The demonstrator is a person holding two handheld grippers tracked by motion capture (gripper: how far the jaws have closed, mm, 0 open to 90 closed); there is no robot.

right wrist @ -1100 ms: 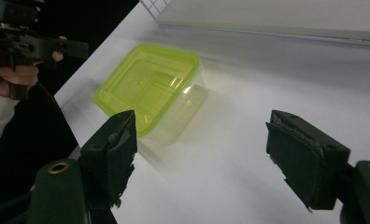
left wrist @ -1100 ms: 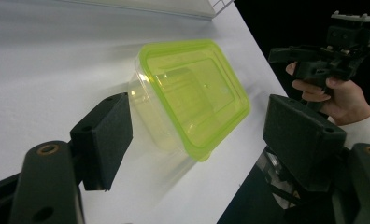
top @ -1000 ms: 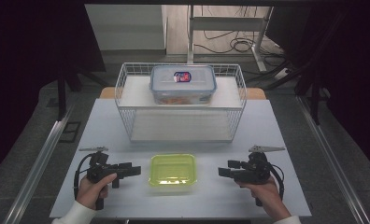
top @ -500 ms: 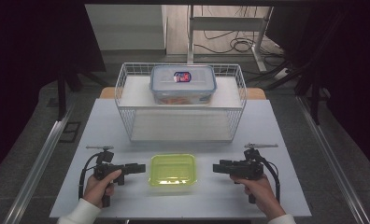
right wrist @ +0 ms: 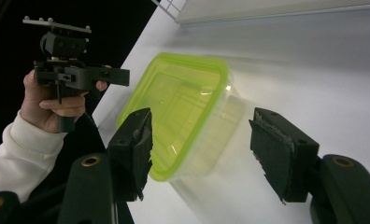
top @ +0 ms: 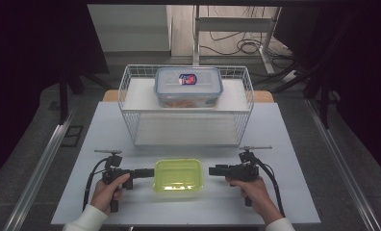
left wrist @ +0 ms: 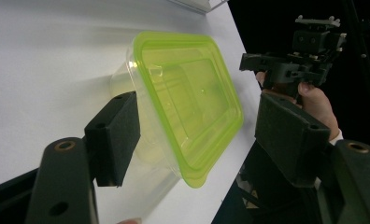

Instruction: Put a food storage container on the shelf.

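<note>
A lime-green open plastic container [top: 176, 175] [left wrist: 192, 107] [right wrist: 178, 107] lies on the white table [top: 285, 144] near its front edge. My left gripper [top: 150, 172] [left wrist: 199, 135] points right at the container's left end. Its jaws have just been closing, and they straddle the container's rim with the pads [left wrist: 115, 135] off it. My right gripper [top: 212, 170] [right wrist: 204, 151] points left at the right end. Its jaws have also just been closing and stand open, with the container just ahead of the pads [right wrist: 279, 154].
A white wire basket [top: 131, 120] stands across the middle of the table behind the container. A clear lidded box [top: 188, 86] with a label rests in or on it; I cannot tell which. Dark floor and metal rails flank the table.
Both grippers have moved inward toward the green container and sunk lower. Their jaws stand narrower than before. The container has not moved.
</note>
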